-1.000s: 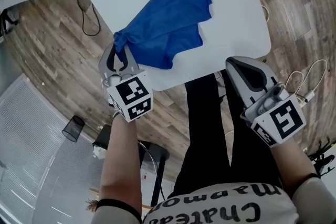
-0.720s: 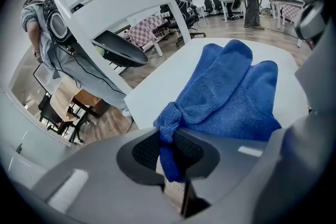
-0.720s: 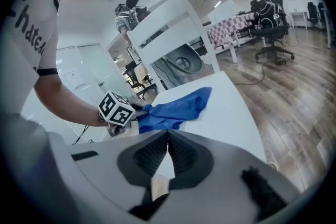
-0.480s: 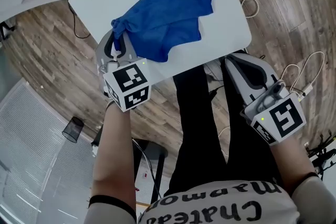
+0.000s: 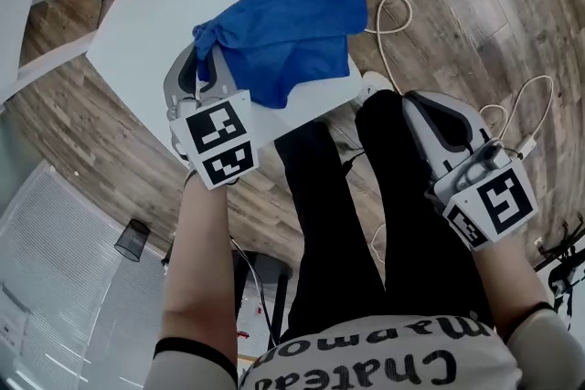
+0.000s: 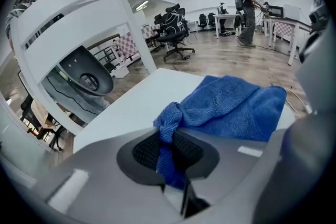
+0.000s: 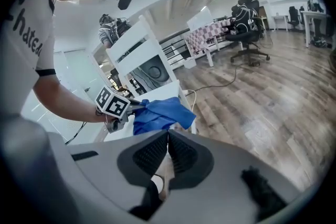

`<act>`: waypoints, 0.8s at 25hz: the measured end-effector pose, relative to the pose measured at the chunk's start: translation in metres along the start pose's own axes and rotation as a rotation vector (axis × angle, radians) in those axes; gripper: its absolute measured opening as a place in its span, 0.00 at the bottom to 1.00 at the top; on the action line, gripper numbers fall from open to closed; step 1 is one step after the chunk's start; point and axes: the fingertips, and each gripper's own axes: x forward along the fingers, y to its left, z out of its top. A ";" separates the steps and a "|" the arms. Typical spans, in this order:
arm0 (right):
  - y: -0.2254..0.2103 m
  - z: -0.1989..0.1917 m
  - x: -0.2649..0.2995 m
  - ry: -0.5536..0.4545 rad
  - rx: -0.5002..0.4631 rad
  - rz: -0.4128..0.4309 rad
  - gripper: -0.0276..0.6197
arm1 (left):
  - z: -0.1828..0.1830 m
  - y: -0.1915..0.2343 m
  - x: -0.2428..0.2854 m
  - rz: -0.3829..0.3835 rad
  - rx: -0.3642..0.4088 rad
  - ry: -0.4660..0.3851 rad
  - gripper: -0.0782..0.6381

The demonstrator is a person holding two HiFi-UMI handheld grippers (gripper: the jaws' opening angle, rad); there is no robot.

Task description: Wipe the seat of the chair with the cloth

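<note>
Since a second ago the cloth [image 5: 283,32] has been dragged across the white seat [image 5: 164,5] and bunched up, so that its far end now reaches the seat's right edge. Nearest, the right gripper [image 5: 437,116] hangs over the person's leg [image 5: 402,196], jaws together on nothing. The left gripper [image 5: 207,59] is clamped on the cloth's twisted corner. The rest trails away from its jaws, long axis toward the far right — bare seat lies to the left.

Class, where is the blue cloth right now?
In the head view, the blue cloth lies on the white chair seat, upper centre, one corner pinched by the left gripper.
</note>
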 end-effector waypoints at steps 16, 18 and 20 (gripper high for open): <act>-0.066 -0.021 -0.044 -0.061 0.138 -0.066 0.07 | 0.090 -0.088 0.031 -0.089 -0.019 -0.054 0.17; -0.069 -0.025 -0.049 -0.065 0.145 -0.077 0.07 | 0.096 -0.094 0.034 -0.116 -0.061 -0.025 0.18; -0.068 -0.025 -0.052 -0.063 0.142 -0.077 0.07 | 0.102 -0.094 0.031 -0.143 -0.151 0.017 0.18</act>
